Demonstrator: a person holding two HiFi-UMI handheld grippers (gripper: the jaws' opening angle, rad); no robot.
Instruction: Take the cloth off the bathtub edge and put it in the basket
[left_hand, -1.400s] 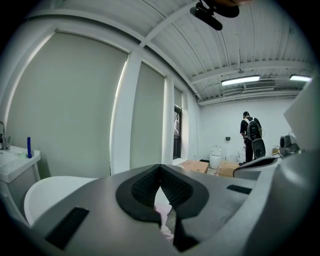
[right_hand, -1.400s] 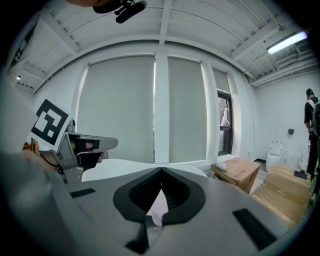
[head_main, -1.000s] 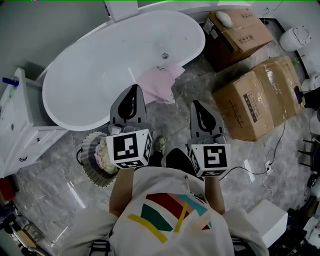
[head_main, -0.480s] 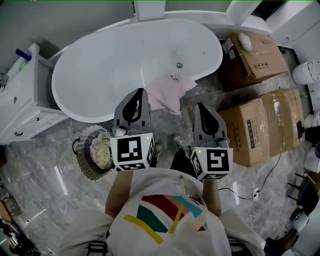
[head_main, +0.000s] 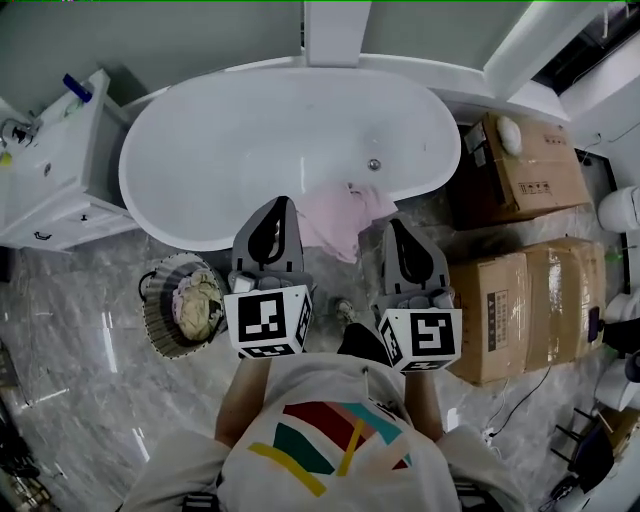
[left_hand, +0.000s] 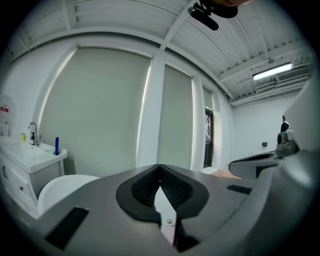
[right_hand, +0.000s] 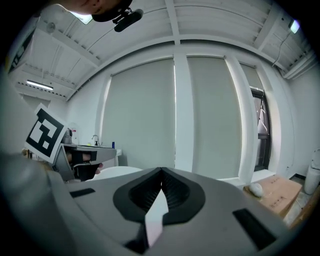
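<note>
Two marker cubes (head_main: 268, 322) sit nearest the person, one on each of the two grey, hard-shelled grippers. The left gripper (head_main: 280, 203) has its ribbed black pads pressed tip to tip with nothing between them, and the right gripper (head_main: 392, 223) is clenched and empty in the same way. Just to the left of the left gripper stands one round basket (head_main: 152, 318) with a woven, ribbed wall. Inside it lies a crumpled bundle of pale fabric (head_main: 198, 300). Ahead of the tools, between their two tips and nearer the right one, the single pink cloth (head_main: 338, 218) hangs soft and rumpled over the near edge of the bathtub (head_main: 280, 140). It is clear of both pairs of jaws. The tub is one smooth, glossy white oval lying across the space in front of both grippers. To the right of the right gripper are two brown cardboard boxes, one beside it (head_main: 525, 300) and one farther ahead (head_main: 530, 170). Far to the left of the left gripper stands one white vanity cabinet (head_main: 50, 190), with a small blue bottle (head_main: 77, 88) on top. The floor (head_main: 90, 400) is polished grey marble.
</note>
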